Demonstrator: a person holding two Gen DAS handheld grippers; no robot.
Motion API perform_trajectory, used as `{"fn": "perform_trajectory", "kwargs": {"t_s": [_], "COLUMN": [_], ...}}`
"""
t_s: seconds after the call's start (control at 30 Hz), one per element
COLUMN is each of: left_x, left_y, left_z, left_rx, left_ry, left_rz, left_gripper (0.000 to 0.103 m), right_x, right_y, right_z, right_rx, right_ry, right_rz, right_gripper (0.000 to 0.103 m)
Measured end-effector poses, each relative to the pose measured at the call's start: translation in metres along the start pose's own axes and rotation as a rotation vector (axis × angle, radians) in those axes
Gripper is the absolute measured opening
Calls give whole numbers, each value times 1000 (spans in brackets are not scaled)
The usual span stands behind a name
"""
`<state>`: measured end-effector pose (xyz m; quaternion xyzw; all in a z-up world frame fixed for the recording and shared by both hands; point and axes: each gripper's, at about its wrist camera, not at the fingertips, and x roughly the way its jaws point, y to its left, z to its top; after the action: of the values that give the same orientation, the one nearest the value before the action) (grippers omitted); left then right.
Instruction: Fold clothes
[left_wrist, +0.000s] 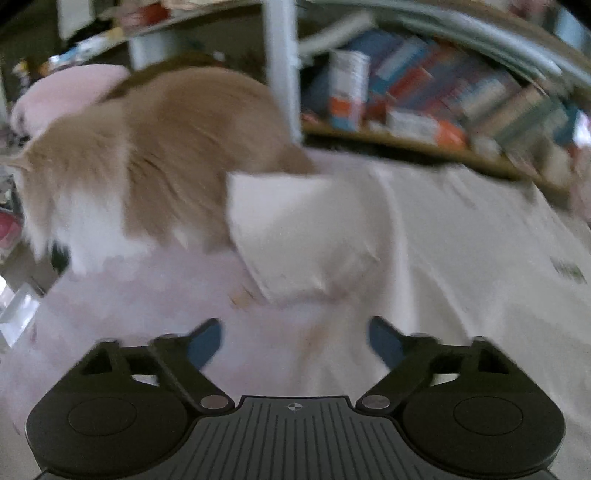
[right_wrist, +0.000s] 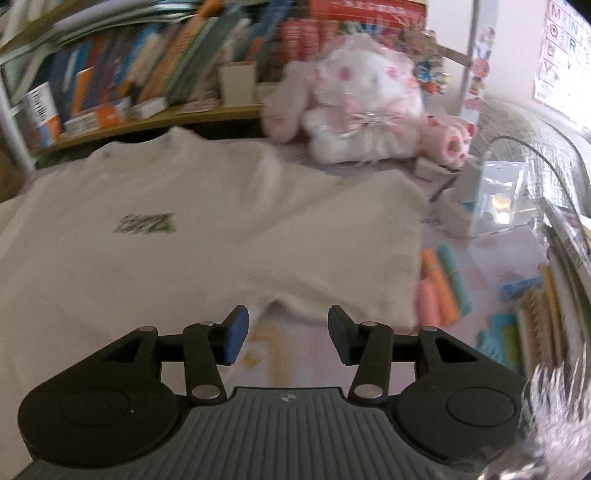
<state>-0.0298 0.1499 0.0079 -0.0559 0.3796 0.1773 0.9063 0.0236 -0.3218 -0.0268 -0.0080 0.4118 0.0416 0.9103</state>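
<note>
A cream T-shirt (right_wrist: 221, 229) with a small green print (right_wrist: 146, 223) lies flat, chest up, on a pale pink bed sheet (right_wrist: 295, 362). Its short sleeve (right_wrist: 351, 229) spreads out to the right. In the left wrist view the same shirt (left_wrist: 461, 240) fills the right side, with the other sleeve (left_wrist: 295, 221) sticking out toward a plush toy. My left gripper (left_wrist: 295, 328) hovers open over the sheet beside that sleeve, nothing between its pads. My right gripper (right_wrist: 287, 317) is open just short of the shirt's near edge, holding nothing.
A tan and white plush toy (left_wrist: 147, 147) and a pink one (left_wrist: 66, 92) lie left of the shirt. A bookshelf (left_wrist: 424, 92) runs behind the bed. On the right are a white and pink plush (right_wrist: 362, 110), a clear bag (right_wrist: 498, 199) and coloured rolls (right_wrist: 439, 284).
</note>
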Motion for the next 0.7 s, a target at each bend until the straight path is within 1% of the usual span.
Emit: {"fn": "perform_trajectory", "kwargs": {"t_s": [0.03, 0.07, 0.13, 0.17, 0.23, 0.3, 0.33, 0.37, 0.4, 0.43, 0.47, 0.5, 0.53, 0.57, 0.6, 0.63, 0.7], "left_x": [10, 19, 38, 49, 70, 90, 98, 104, 108, 109, 111, 111, 111, 110, 110, 111, 116], "left_y": [10, 18, 33, 40, 46, 48, 48, 48, 47, 44, 41, 38, 35, 31, 28, 30, 39], "left_z": [8, 15, 28, 33, 41, 44, 45, 46, 47, 47, 47, 46, 45, 45, 45, 46, 47], "left_rx": [-23, -45, -88, -110, -140, -152, -154, -153, -142, -123, -96, -64, -33, 1, 31, 38, 25], "left_ry": [-4, -7, -12, -5, 36, 84, 103, 118, 124, 120, 112, 97, 84, 77, 74, 69, 55], "left_rz": [7, 13, 17, 4, -26, -39, -44, -48, -54, -60, -62, -67, -84, -83, -64, -46, -8], "left_gripper": [49, 41, 41, 41, 41, 45, 45, 49, 51, 50, 45, 36, 15, 2, 2, 2, 2], "right_x": [-5, -9, -18, -20, -25, -29, -31, -32, -33, -33, -33, -32, -30, -29, -29, -29, -30], "right_y": [9, 17, 35, 45, 64, 80, 85, 90, 94, 97, 101, 103, 105, 106, 108, 108, 109], "right_z": [-5, -11, -25, -32, -46, -55, -59, -63, -67, -70, -73, -76, -79, -82, -84, -86, -89], "right_rx": [2, 9, 25, 21, -4, -18, -14, -6, 3, 10, 16, 21, 26, 29, 35, 43, 60], "right_ry": [0, 5, 30, 44, 67, 76, 78, 81, 85, 91, 98, 106, 116, 127, 126, 118, 114], "right_rz": [-4, -6, 2, 5, -14, -39, -47, -53, -62, -74, -87, -98, -107, -116, -124, -133, -145], "right_gripper": [46, 46, 47, 48, 48, 48, 48, 49, 49, 49, 49, 49, 49, 49, 51, 51, 52]}}
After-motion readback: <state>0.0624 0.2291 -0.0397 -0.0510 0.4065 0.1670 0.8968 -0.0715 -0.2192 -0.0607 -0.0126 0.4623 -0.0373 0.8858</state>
